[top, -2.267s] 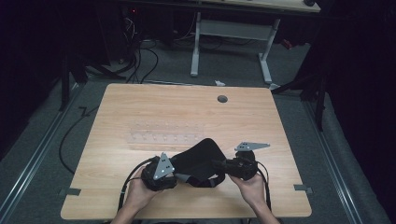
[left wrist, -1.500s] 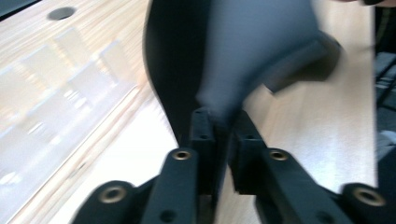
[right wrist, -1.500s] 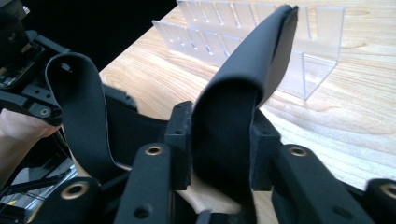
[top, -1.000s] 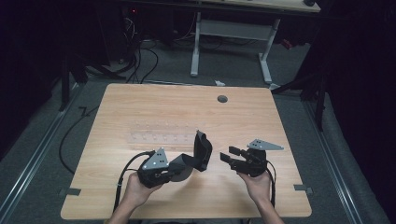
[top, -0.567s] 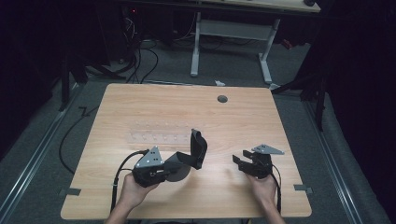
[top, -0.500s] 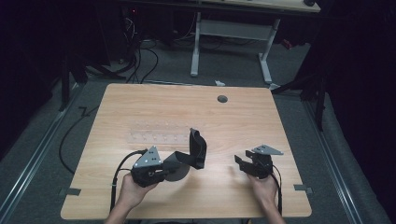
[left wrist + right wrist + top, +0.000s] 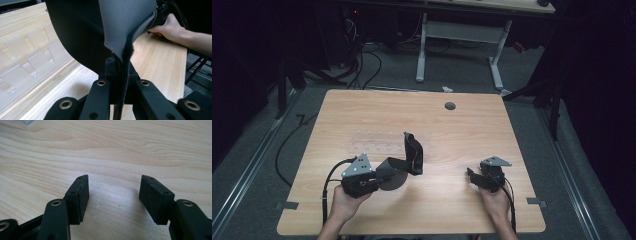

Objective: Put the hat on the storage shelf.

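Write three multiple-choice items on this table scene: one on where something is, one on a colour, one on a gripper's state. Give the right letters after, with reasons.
1. Where does the clear plastic tray lie?
A. on the table, just beyond the black cloth
B. on the floor
C. beside the right gripper

2. What colour is the inside face of the cloth?
A. red
B. grey
C. white

3. How are the right gripper's jaws?
A. shut on the cloth
B. shut on the tray
C. open, holding nothing

Answers:
1. A: the high view shows the tray on the wood just behind the cloth.
2. B: the left gripper view shows a grey inner face beside the black outer face.
3. C: the right gripper view shows bare wood between the spread jaws, while the left gripper is shut on the cloth edge.
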